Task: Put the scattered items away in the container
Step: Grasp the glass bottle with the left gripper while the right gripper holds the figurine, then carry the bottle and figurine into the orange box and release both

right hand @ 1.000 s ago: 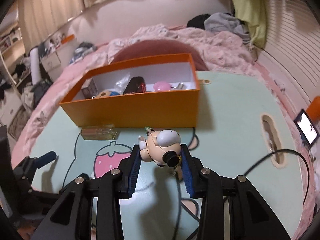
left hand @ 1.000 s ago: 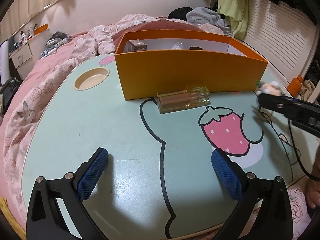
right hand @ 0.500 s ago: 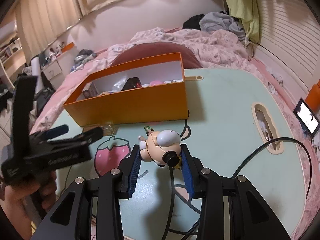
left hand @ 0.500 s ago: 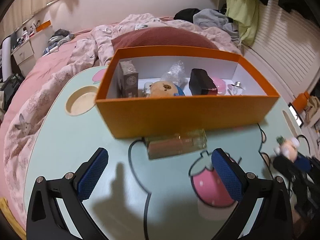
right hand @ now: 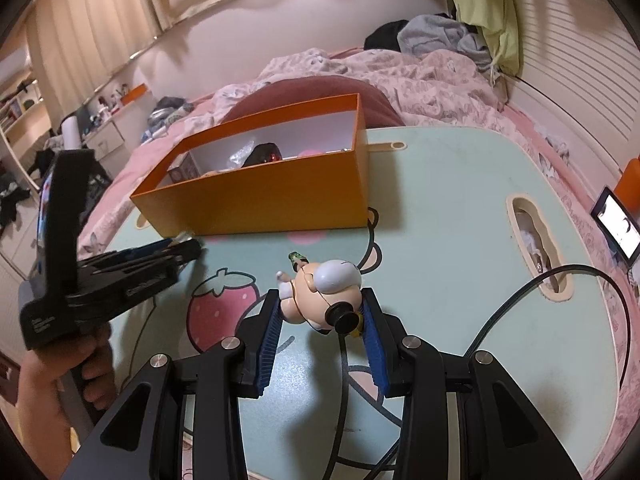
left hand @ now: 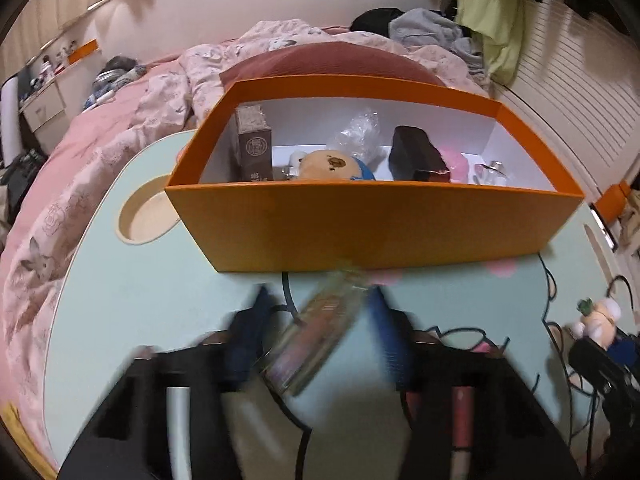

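— Against the near wall of the orange box (left hand: 372,232), on the table (left hand: 132,292): that's where the clear bottle (left hand: 316,332) lies, slanted between the fingers of the left gripper (left hand: 320,332). Those fingers are closing right now with the bottle in the gap. That view is smeared, so I can't tell whether the pads press on it yet.

— And the other side?

— The right gripper (right hand: 320,324) has its fingers clamped on the little figurine (right hand: 320,294), one blue pad on each flank, holding it above the table, well short of the box.

— What could go wrong?

— I'd say the bottle is the risk. It sits crooked in the gap, so the pads may catch it near one end and let it swivel or squirt out; smooth clear walls would make that easier. It is also close to the box, so a sloppy lift could knock the wall and shove the box along. The figurine is round, so it might roll in the grip if tilted over the rim.

— Anything readable?

— A brown carton (left hand: 254,146) inside the box carries a round emblem and some print, too small to read. The left gripper's black body shows pale lettering in the right view, also illegible.
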{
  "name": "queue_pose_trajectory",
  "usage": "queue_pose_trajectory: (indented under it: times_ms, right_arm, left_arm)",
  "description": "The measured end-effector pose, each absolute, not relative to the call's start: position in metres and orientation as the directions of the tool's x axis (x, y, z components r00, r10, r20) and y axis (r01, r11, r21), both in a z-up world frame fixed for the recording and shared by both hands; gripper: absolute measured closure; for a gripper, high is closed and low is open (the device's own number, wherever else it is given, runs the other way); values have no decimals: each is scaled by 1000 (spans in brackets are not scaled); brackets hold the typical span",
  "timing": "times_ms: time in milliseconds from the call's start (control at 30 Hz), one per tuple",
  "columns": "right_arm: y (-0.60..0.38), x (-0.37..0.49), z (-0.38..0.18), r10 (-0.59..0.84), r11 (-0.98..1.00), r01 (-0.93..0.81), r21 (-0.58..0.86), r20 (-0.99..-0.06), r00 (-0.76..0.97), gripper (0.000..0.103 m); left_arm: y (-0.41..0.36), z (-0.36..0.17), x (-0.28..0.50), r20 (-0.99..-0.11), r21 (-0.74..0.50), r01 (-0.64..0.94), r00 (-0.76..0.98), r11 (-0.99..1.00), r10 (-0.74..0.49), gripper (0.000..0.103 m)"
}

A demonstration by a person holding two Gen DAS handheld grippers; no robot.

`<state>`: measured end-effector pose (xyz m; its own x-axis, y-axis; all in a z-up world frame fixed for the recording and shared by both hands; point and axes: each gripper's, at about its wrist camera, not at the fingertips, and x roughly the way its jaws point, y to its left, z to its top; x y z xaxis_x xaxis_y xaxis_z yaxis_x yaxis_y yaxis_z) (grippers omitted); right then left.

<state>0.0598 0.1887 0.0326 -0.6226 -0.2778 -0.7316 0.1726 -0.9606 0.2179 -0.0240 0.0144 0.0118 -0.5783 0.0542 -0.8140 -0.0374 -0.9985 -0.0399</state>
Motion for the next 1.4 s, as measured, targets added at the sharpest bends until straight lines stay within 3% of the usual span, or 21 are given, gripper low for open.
queue_pose_trajectory:
  times_ms: [33,100,633,1167,1400]
  right_arm:
    - [189,60,33,-278,-961,173,217,-732,-623,66]
    - [188,60,33,-276,-961,172,216,-732,-623,66]
    - [184,60,39,-262,-965,187,185,-727,-635,66]
    - [158,-6,143,-268,-961,255,108,-597,-756,66]
    - [137,-61,122,-220,-969,242,56,-647,-730,65]
  left_arm:
    - [13,12,-23,-814,-51,-50,-577,-997,71,82]
    - [10,12,-18,-809,-88,-67,-577,-994,110,84]
    - [-2,70,23,-698,-206,-148,-671,-967,251,84]
    - [5,152,-35,-626,-137,-202,-741,-970,243,84]
    - [12,122,-89,-687,-77,-166,-706,-983,173,84]
